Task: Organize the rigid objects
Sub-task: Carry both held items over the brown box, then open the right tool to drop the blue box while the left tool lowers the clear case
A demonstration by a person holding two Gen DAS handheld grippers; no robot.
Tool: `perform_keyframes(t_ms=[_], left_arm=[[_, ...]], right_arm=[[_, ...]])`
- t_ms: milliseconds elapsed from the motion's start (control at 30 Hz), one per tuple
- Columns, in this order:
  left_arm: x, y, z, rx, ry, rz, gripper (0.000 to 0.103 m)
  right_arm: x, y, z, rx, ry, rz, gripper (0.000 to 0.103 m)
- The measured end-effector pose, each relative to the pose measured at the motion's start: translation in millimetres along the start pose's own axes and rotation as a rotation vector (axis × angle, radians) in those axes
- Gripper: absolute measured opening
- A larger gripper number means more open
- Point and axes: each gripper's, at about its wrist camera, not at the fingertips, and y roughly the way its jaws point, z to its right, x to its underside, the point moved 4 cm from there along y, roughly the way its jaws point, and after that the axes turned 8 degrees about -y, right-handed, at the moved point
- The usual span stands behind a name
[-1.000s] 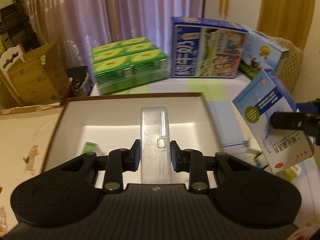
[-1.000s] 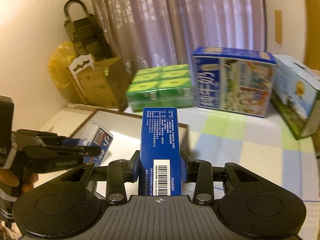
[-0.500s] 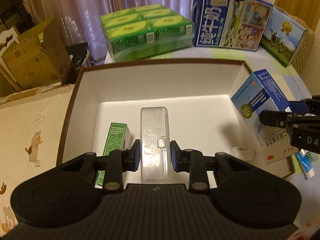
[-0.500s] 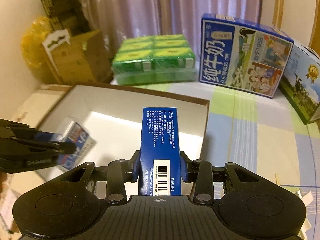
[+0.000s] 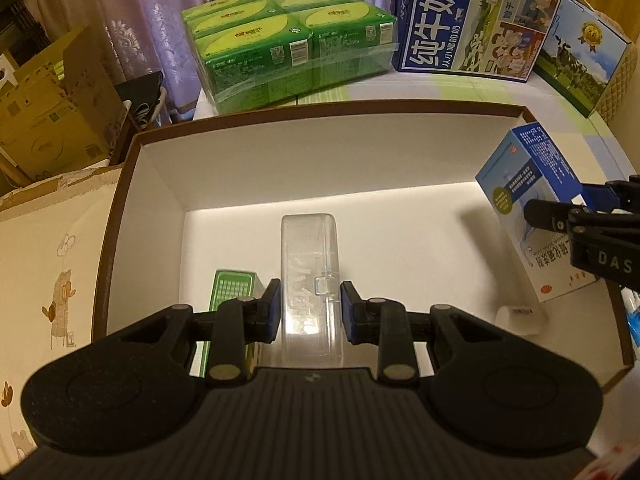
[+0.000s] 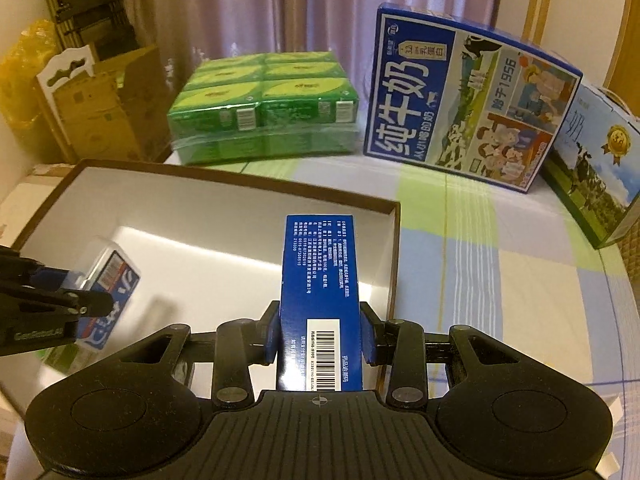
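- Storage box [image 5: 120, 216], big, brown rim and white inside, is the landmark; both held items hang over its open top, so the step looks like lowering them in.
- Blue carton [image 6: 316, 296] is pinched by the right gripper [image 6: 320, 330], pads tight on both long sides; it sits just inside the box's right wall.
- To place it well: keep it off that right rim [image 6: 394, 264], ease straight down, and let go only once it rests on the floor.
- Clear plastic case [image 5: 310, 280] is pinched by the left gripper [image 5: 308, 308], over the middle of the box floor near the front.
- Green packet [image 5: 232, 292] already lies on the box floor just left of the case; set the case down parallel to it and don't nudge it.
- Small white item [image 5: 520, 318] lies at the box's front right corner, below the blue carton; what it is can't be told.
- Open room: back half of the box floor is bare, widest gap between case and carton.
- Milk cartons [image 6: 460, 112] and green packs [image 6: 264, 100] stand behind the box, well apart, no obstacle.
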Motion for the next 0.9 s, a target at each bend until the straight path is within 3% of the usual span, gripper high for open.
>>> perform_keyframes(t_ms=[233, 367, 467, 500, 567, 633, 900], left_arm=[[-11.6, 13.8, -0.3, 0.000, 0.007, -0.010, 0.026], [-16.2, 19.4, 0.0, 0.000, 0.012, -0.007, 0.026], [-19.4, 21.8, 0.4, -0.006, 0.022, 0.001, 0.026], [-20.4, 21.9, 0.5, -0.005, 0.027, 0.009, 0.027], [-22.0, 19.8, 0.6, -0.014, 0.037, 0.028, 0.044], [-22.8, 16.5, -0.4, -0.021, 0.042, 0.045, 0.051], [-19.8, 5.1, -11.1, -0.037, 0.014, 0.046, 0.052]], right_arm=[[-7.0, 16.2, 1.4, 0.065, -0.047, 0.015, 0.037], [-7.7, 16.8, 1.8, 0.021, -0.047, 0.006, 0.051], [-6.5, 16.1, 0.3, 0.003, -0.054, 0.001, 0.054], [-6.0, 15.3, 0.0, -0.003, -0.058, -0.001, 0.055], [-4.1, 12.9, -0.4, -0.024, -0.056, -0.008, 0.057], [-2.4, 9.2, -0.8, -0.044, -0.050, -0.011, 0.059], [0.3, -4.8, -4.3, -0.063, -0.056, 0.001, 0.063]])
